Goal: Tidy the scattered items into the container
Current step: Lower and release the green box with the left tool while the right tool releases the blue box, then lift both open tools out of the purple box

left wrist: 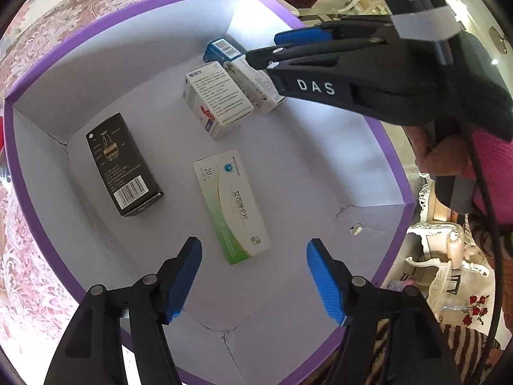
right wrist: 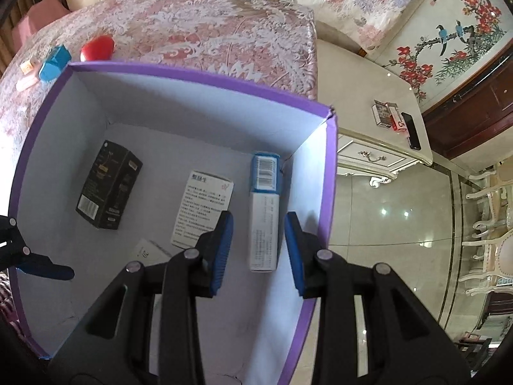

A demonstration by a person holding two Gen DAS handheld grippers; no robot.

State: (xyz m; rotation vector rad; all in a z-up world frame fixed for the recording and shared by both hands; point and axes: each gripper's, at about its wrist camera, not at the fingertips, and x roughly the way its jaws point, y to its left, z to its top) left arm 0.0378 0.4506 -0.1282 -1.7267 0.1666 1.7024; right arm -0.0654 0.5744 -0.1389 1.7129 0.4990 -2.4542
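The purple-rimmed container (left wrist: 144,48) (right wrist: 192,73) holds a black box (left wrist: 123,166) (right wrist: 107,186), a white box with printed text (left wrist: 218,99) (right wrist: 202,205), a long white box (left wrist: 256,89) (right wrist: 264,234) and a blue box (left wrist: 221,48) (right wrist: 264,170). A green-and-white box (left wrist: 231,208) lies flat on the floor just ahead of my left gripper (left wrist: 253,276), which is open and touches nothing. My right gripper (right wrist: 259,215) (left wrist: 266,48) hovers over the long white box with its jaws narrowly apart. Floor shows on both sides of that box.
Outside the container, a red object (right wrist: 97,48), a blue box (right wrist: 54,62) and small pale items (right wrist: 27,65) lie on the floral cloth. A cream cabinet (right wrist: 368,157) with packs and a phone stands to the right. A person's hand (left wrist: 429,157) holds the right gripper.
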